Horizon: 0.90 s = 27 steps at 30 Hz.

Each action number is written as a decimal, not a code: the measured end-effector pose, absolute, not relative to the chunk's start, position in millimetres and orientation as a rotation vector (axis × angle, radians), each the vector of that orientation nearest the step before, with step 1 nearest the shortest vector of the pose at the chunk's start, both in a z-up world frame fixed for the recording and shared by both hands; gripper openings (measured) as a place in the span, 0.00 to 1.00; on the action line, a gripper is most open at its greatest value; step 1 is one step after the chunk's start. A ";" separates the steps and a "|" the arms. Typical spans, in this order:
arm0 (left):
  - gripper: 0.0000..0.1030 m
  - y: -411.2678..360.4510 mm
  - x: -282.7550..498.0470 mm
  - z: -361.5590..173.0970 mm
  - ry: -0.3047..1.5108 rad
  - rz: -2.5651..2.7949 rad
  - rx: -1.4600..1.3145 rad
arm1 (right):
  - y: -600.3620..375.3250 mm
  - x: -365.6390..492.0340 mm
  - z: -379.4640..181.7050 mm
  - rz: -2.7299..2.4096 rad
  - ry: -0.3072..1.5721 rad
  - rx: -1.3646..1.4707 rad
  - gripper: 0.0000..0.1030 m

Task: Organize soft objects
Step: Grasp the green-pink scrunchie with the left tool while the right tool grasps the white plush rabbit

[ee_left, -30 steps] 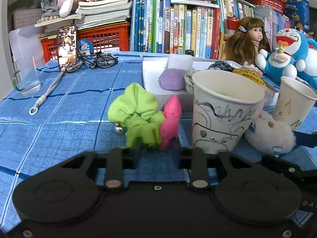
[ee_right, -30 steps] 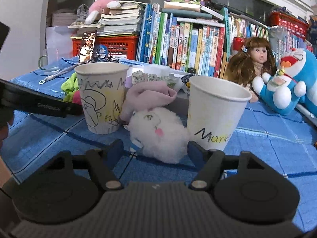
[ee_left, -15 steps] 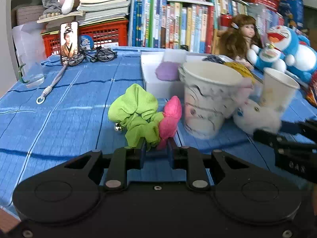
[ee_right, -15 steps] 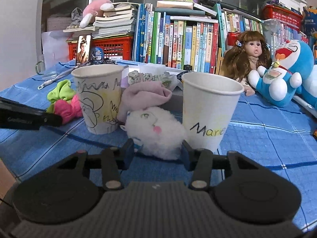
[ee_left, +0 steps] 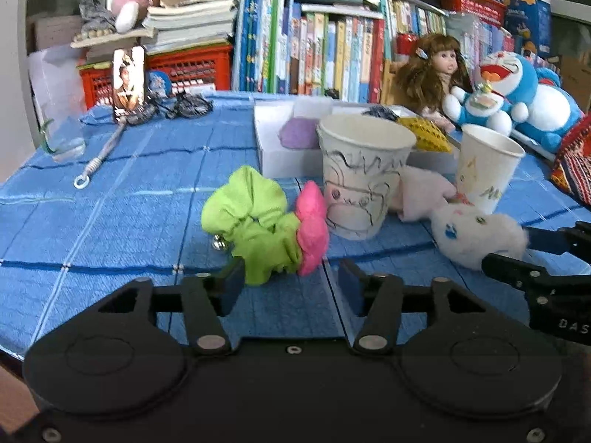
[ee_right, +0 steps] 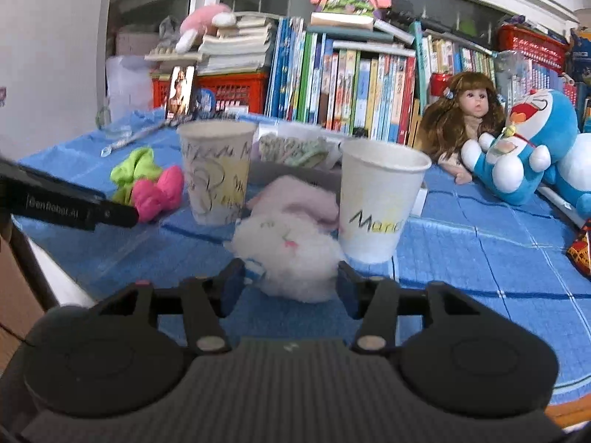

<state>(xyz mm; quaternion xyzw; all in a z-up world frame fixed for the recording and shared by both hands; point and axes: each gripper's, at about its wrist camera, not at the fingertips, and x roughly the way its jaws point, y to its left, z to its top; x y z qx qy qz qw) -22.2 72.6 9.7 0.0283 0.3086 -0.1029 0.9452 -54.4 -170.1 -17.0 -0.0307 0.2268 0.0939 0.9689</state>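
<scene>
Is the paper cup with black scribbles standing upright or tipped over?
Upright. The scribbled white paper cup stands on its base on the blue cloth, rim facing up.

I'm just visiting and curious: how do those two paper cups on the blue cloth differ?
The left cup is covered in black scribbled drawings with yellow patches; the right cup is mostly plain white with a handwritten word near its base. The left cup stands by the pink scrunchie, the right cup nearer the doll. Both stand upright, mouths open.

My left gripper pitched down toward worktop, jaws opening, pads pressing nothing. My right gripper pitched down less steeply, jaws opening too, pads clear. Right gripper's fingers visible at left view's right edge.
</scene>
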 end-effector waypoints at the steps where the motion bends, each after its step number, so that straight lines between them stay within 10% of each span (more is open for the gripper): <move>1: 0.63 71.9 -21.8 10.0 0.615 -0.196 0.060 | -170.5 -52.0 -16.5 0.188 0.453 -0.054 0.75; 7: 0.84 68.3 -10.3 5.2 0.533 -0.109 0.069 | -169.2 -33.0 -20.8 0.215 0.453 -0.015 0.84; 17: 0.84 65.7 15.5 -13.1 0.591 -0.140 0.032 | -168.9 -18.8 -35.4 0.237 0.519 0.014 0.84; 27: 0.60 66.3 16.5 -18.8 0.617 -0.142 0.005 | -176.8 -27.1 -36.2 0.247 0.498 0.007 0.67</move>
